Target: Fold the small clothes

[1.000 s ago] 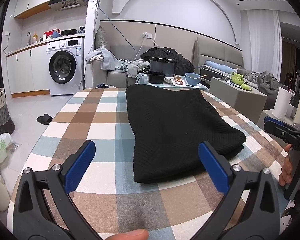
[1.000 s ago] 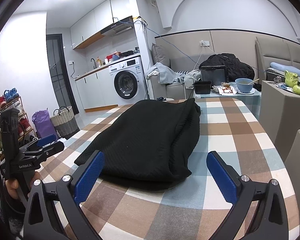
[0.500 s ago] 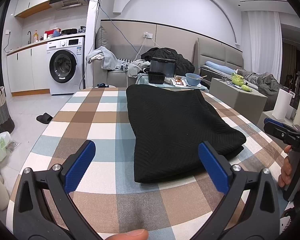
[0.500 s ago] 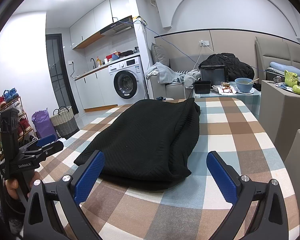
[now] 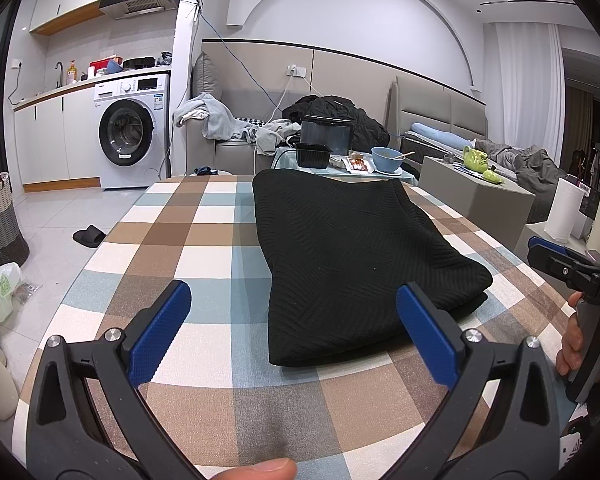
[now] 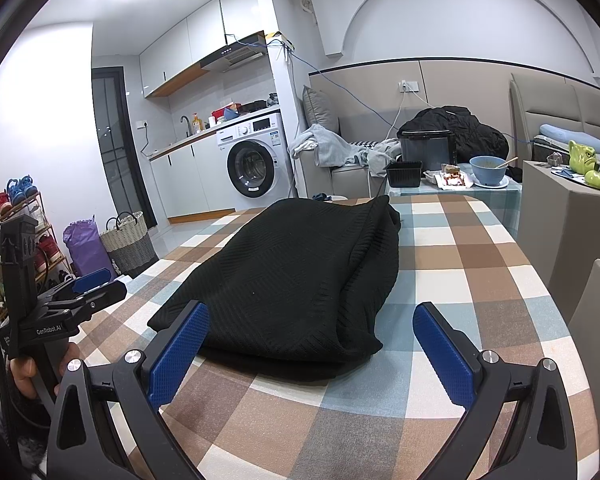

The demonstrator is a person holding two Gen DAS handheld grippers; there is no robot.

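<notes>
**A:** What does the left wrist view show?

**B:** The left gripper (image 5: 293,320) hovers low over a table (image 5: 204,248) covered in a brown, blue and cream check. Its two blue fingers (image 5: 160,336) stand wide apart and hold nothing. One black knitted garment (image 5: 356,264) lies just beyond them, running lengthwise away from the camera. It looks doubled over, with a second layer showing along its near edge.

**B:** At the far right edge the right gripper (image 5: 556,258) pokes in over the table's side, held in a hand (image 5: 588,340).

**A:** Why is it held like that?

**B:** My guess is that both tools wait at the near end, one to each side, ready to take the near edge for another fold.

**A:** And the right wrist view?

**B:** The right gripper (image 6: 312,350) also hovers above the table (image 6: 472,264), fingers (image 6: 444,352) spread wide, empty. The same garment (image 6: 300,276) lies ahead, its near edge just past the left finger. At the left edge the left gripper (image 6: 96,286) appears, gripped by a hand (image 6: 28,368).

**A:** How many things in all?

**B:** One garment, two grippers, one table. Behind, one washing machine (image 6: 256,164), one blue bowl (image 6: 490,168) on a side table, and one woven basket (image 6: 130,242) on the floor.
</notes>
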